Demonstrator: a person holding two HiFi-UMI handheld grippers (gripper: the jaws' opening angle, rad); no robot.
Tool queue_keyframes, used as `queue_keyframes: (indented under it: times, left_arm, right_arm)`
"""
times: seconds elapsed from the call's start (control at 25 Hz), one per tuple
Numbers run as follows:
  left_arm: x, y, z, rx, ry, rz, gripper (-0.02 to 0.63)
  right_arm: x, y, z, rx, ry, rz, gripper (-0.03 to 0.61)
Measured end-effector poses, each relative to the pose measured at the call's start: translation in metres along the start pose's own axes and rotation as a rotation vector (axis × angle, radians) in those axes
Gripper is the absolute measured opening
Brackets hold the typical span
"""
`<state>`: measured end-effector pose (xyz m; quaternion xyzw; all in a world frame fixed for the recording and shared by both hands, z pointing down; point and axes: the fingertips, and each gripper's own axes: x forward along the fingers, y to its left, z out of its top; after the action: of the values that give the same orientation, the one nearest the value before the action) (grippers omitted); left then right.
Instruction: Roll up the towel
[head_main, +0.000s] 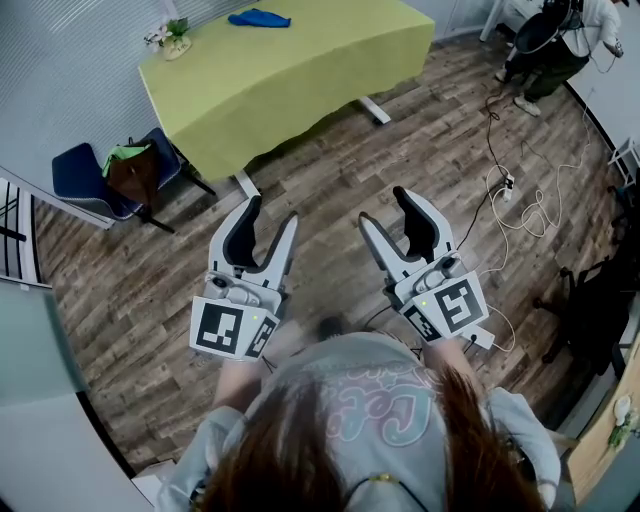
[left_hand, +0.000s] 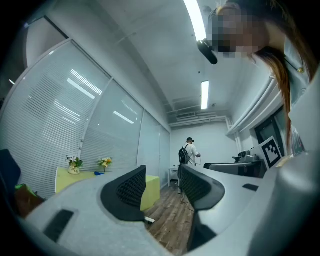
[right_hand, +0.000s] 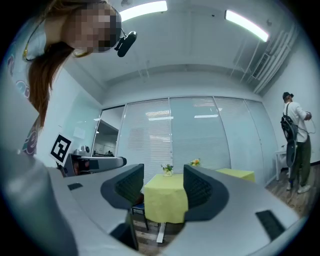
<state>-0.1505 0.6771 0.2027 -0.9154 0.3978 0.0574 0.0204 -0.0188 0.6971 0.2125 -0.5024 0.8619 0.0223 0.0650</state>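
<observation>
Across the wooden floor, on the yellow-green clothed table (head_main: 300, 70), the small blue cloth towel (head_main: 258, 18) lies apparently unrolled. Left gripper (head_main: 271, 214) and right gripper (head_main: 384, 208) hover well apart from it, jaws spread and empty; rolling looks not yet begun.

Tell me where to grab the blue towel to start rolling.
Probably one short end of the blue towel, reaching across the green table from its near long side: the towel lies low, stretched along the table by the far edge. Corners are too small to make out.
</observation>
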Motion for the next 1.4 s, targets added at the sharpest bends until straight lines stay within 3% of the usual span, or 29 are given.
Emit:
queue_keyframes:
  times: [0.32, 0.56, 1.0, 1.4]
  left_arm:
    - [0.000, 0.010, 0.001, 0.009, -0.004, 0.036, 0.232]
    - [-0.004, 0.021, -0.003, 0.005, 0.001, 0.059, 0.253]
    - [-0.006, 0.019, -0.007, 0.004, 0.015, 0.026, 0.264]
    - [0.012, 0.032, -0.008, 0.023, 0.015, 0.037, 0.265]
  right_arm:
    - [0.002, -0.014, 0.001, 0.014, -0.009, -0.057, 0.311]
    - [0.008, -0.007, -0.004, 0.007, 0.006, -0.052, 0.318]
    - [0.004, -0.002, -0.008, -0.002, 0.028, -0.084, 0.321]
    - [0.021, -0.016, -0.010, 0.002, 0.012, -0.069, 0.321]
